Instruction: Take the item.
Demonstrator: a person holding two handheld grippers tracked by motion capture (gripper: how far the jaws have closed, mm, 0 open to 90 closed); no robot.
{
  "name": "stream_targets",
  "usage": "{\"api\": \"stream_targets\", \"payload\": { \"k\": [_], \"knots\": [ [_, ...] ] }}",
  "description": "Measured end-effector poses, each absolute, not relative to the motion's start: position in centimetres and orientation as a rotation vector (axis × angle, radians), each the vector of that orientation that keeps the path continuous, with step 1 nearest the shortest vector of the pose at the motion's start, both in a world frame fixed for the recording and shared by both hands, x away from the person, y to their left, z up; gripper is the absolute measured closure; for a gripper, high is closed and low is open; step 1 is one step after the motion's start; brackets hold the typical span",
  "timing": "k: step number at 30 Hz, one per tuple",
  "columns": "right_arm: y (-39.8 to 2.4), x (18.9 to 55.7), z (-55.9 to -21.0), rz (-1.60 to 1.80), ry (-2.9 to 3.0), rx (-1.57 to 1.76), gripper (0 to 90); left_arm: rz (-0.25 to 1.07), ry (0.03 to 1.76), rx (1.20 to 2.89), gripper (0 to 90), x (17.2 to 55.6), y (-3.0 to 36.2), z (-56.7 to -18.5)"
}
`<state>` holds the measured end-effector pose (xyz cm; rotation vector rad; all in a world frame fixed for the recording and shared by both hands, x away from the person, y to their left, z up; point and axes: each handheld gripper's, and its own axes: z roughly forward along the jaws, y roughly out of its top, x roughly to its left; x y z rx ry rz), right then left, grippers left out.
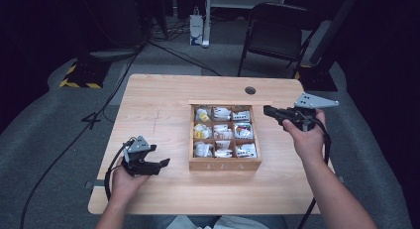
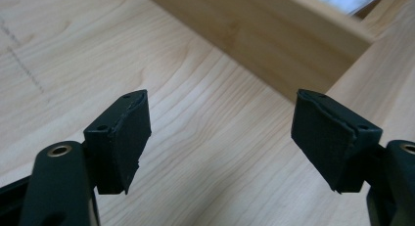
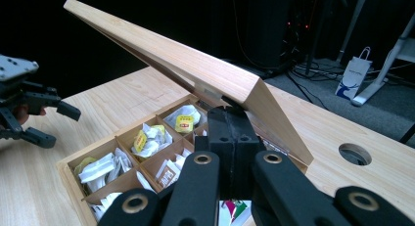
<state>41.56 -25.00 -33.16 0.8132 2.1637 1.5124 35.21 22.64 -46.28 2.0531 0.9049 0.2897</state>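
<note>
A wooden tea box [image 1: 225,164] with nine compartments of tea bags [image 1: 223,132] stands right of the table's middle. Its lid [image 1: 230,102] is raised and tilted back, seen edge-on from above. In the right gripper view the lid [image 3: 195,69] slopes over the tea bags [image 3: 147,138]. My right gripper [image 1: 266,110] is at the lid's right end, jaws shut together, tips [image 3: 233,118] just under the lid's lower corner. My left gripper [image 1: 161,164] rests low on the table left of the box, open and empty [image 2: 220,133], facing the box wall [image 2: 264,45]. The left gripper [image 3: 61,125] is also visible beyond the box.
A round cable hole [image 1: 250,90] sits near the table's far edge behind the box. On the floor beyond the table are a folding chair [image 1: 277,30], a white paper bag [image 1: 196,28] and cables. Bare tabletop [image 1: 153,115] lies left of the box.
</note>
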Motion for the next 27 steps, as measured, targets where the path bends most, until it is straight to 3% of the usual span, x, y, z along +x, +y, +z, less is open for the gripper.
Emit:
{"api": "stream_targets", "payload": {
  "k": [13,27],
  "knots": [
    [-25.1,41.6,-33.1,1.521,2.165,0.815,90.0,0.221,0.631,2.046,25.1,35.0,20.3,-43.2],
    [-25.1,41.7,-32.9,1.517,2.171,0.816,90.0,0.262,0.669,2.047,27.0,35.5,17.0,-41.1]
  ]
}}
